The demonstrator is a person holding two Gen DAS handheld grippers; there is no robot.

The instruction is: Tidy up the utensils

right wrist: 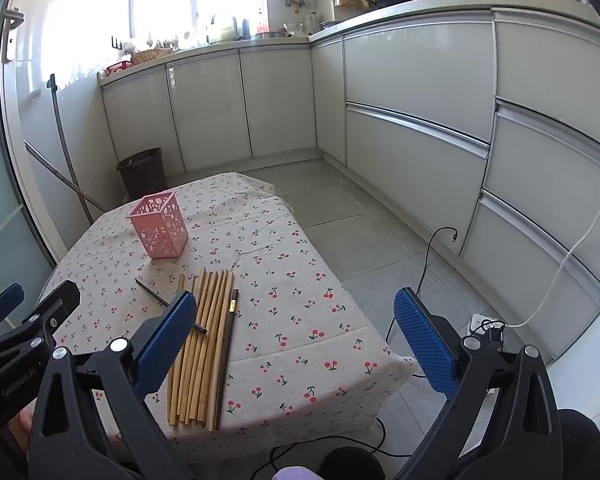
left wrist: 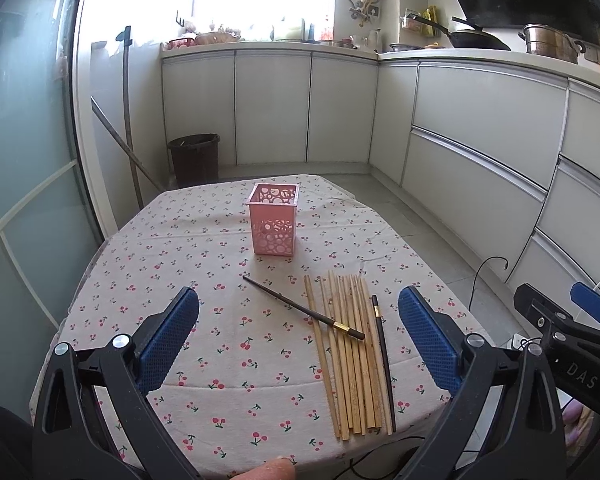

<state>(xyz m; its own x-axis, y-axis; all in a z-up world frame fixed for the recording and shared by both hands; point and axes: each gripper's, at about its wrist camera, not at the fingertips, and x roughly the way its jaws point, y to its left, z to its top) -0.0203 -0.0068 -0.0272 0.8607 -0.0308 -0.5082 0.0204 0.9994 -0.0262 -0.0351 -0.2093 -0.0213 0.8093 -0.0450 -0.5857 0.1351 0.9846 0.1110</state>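
A pink perforated holder (left wrist: 274, 218) stands upright on the cherry-print tablecloth (left wrist: 220, 360); it also shows in the right wrist view (right wrist: 160, 226). Several bamboo chopsticks (left wrist: 350, 352) lie side by side near the front edge, with one dark chopstick (left wrist: 384, 360) at their right and another dark chopstick (left wrist: 300, 307) lying slanted across their tops. The bundle shows in the right wrist view too (right wrist: 202, 344). My left gripper (left wrist: 298, 336) is open and empty above the chopsticks. My right gripper (right wrist: 296, 344) is open and empty, right of the bundle.
The table's right edge (right wrist: 380, 344) drops to a tiled floor with black cables (right wrist: 424, 264) and a power strip (right wrist: 484, 324). A dark bin (left wrist: 196, 158) and leaning poles (left wrist: 128, 120) stand behind the table. Kitchen cabinets (left wrist: 480, 120) line the back and right.
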